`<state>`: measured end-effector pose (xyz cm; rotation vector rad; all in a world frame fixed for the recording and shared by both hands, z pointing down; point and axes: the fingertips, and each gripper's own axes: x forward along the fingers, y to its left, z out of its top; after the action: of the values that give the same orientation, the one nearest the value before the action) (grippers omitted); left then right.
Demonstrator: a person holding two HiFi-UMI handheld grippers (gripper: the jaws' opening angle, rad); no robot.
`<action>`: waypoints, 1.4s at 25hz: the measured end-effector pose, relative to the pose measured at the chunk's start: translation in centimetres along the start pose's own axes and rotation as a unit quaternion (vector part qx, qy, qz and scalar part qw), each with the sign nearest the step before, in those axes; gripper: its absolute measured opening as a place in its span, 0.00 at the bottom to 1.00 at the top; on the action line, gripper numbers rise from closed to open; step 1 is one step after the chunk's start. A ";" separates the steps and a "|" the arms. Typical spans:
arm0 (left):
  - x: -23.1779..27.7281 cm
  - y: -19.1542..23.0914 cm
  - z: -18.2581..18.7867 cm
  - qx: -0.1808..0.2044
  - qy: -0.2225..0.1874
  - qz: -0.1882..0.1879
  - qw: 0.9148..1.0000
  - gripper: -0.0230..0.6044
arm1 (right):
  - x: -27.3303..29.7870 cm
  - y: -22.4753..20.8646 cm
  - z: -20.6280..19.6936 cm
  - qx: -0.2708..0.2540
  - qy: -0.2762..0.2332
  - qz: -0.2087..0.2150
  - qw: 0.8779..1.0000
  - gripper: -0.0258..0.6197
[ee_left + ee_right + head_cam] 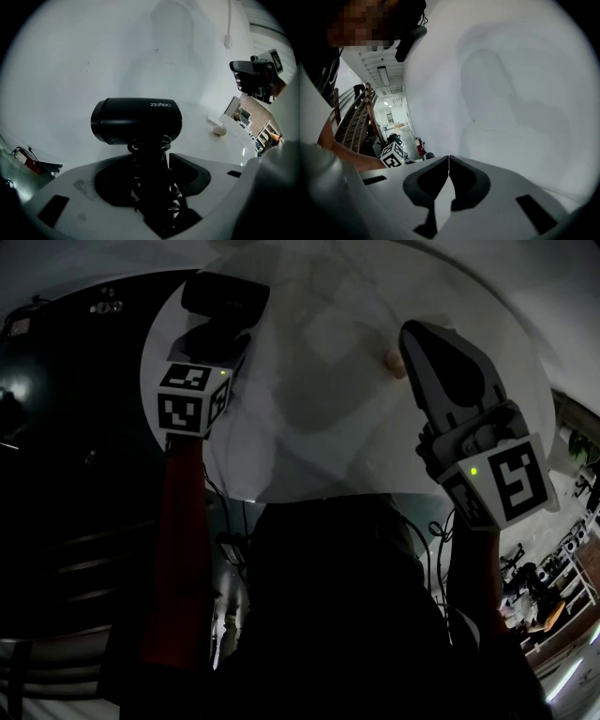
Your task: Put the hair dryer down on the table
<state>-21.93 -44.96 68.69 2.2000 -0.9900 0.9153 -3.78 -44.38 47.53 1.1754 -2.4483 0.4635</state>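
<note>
Coiled cord and a black handle fill the foreground, pinched between the jaws of the left tool, which carries the hair dryer over the white round tabletop. From the grip the handle runs straight ahead, and the barrel sits across its end like a hammer head, long axis running left to right, with pale lettering reading ZEABO on the upper right of the shell. Seen from above, the dryer hangs near the left rim of the tabletop, ahead of and below the tool; whether it touches the surface I cannot tell, though it looks just clear. So the way to go is down and a little forward, and the left hand alone is placed for it. Off to the right, the right tool hovers empty with its jaws pressed together, well apart from the dryer, and a small pale ball rests on the tabletop near its tip
</note>
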 end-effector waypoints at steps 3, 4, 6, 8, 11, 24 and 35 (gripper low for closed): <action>0.4 0.1 -0.6 0.006 0.010 -0.005 1.000 0.39 | 0.0 -0.1 -0.2 0.000 0.000 0.001 1.000 0.05; 0.5 0.1 -0.6 0.008 0.013 -0.007 1.000 0.39 | 0.0 -0.1 -0.3 0.000 -0.001 0.002 1.000 0.05; 0.8 0.2 -0.7 0.006 0.022 -0.013 1.000 0.39 | -0.1 -0.1 -0.4 0.001 -0.001 0.004 1.000 0.05; 0.9 0.2 -0.9 -0.008 0.030 -0.025 0.999 0.43 | -0.1 0.1 -0.2 0.001 -0.004 0.007 1.000 0.05; 0.8 0.2 -1.0 -0.033 0.032 -0.038 0.998 0.57 | -0.1 0.2 0.1 -0.002 -0.009 0.009 1.000 0.05; -15.1 -2.7 8.3 0.030 -0.181 0.056 0.981 0.33 | -6.0 1.1 4.1 -0.006 -0.075 0.053 0.996 0.05; -29.8 -15.7 15.4 0.087 -0.338 0.087 0.933 0.07 | -13.9 0.2 7.0 -0.038 -0.145 0.098 0.984 0.05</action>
<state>-18.79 -34.47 33.35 2.6827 -1.4747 0.3006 2.74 -38.16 34.78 1.0361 -2.8208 0.2647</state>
